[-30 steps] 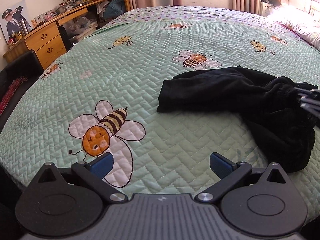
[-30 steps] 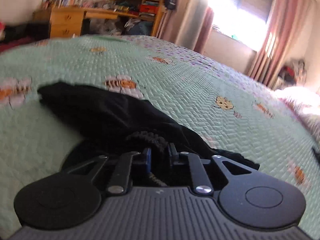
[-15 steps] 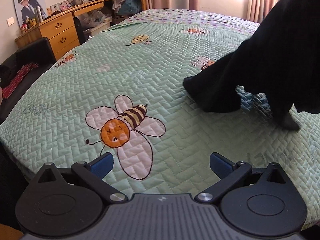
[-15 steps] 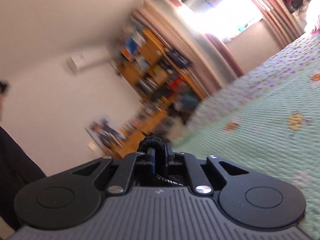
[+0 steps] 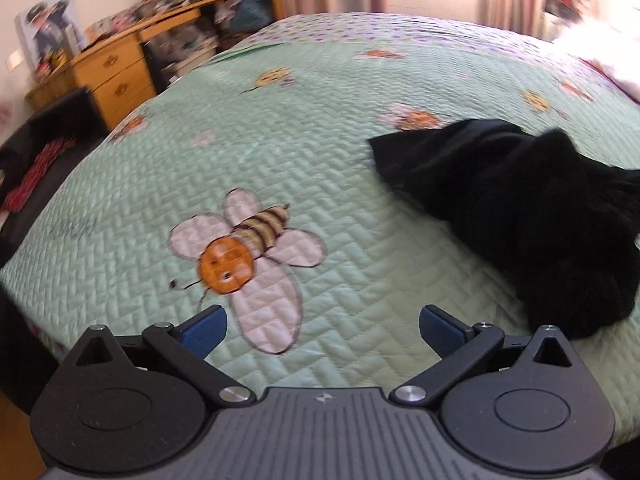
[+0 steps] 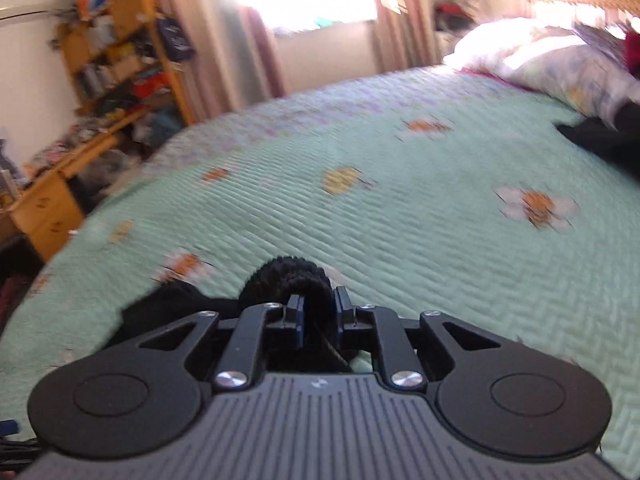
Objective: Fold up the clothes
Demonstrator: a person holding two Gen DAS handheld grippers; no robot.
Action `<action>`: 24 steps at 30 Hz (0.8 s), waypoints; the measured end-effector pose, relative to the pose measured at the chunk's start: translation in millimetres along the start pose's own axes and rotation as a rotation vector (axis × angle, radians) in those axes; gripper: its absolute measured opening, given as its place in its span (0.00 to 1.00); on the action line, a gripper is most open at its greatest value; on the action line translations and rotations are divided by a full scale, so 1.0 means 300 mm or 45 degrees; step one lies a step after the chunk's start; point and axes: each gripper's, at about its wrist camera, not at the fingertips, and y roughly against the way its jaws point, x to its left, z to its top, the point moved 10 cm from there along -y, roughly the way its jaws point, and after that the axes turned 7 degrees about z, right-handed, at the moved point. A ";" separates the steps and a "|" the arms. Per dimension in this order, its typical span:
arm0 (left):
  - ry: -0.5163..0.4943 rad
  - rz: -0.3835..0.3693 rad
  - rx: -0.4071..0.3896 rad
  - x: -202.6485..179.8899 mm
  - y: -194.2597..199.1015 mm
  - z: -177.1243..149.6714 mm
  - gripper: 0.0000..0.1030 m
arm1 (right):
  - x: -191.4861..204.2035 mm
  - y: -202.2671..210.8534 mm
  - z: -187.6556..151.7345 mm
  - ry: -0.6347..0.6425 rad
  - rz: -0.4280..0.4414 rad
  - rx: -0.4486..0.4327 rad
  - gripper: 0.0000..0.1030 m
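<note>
At the far left of the left wrist view stands a wooden desk with drawers, beside a dark seat. The bed's quilt is pale green, stitched in a herringbone pattern, with appliquéd bees; one large bee has white wings, an orange face and a striped body. The left gripper hangs over the quilt with its jaws wide and nothing between the ribbed blue pads. To the right lies the garment, black, soft and matte, bunched in thick folds. Its long axis runs from a flat squared end at upper left, near a small bee, down to a rounded heap at lower right near the bed's edge.

In the right wrist view, a cluttered shelf stands at left and white bedding at right. The right gripper has narrow jaws, now opening, with a ribbed, gathered black band of the garment bulging between the pads. The cloth trails down and left onto the quilt.
</note>
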 end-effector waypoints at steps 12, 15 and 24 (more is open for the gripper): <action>-0.298 -0.184 -0.295 -0.301 0.090 0.140 0.99 | -0.186 0.069 -0.213 -0.294 0.062 0.003 0.55; -0.316 -0.253 -0.371 -0.354 0.082 0.175 0.98 | -0.174 0.081 -0.233 -0.321 0.125 0.014 0.56; -0.366 -0.378 -0.312 -0.500 0.021 0.219 0.99 | -0.159 0.102 -0.252 -0.338 0.224 -0.004 0.62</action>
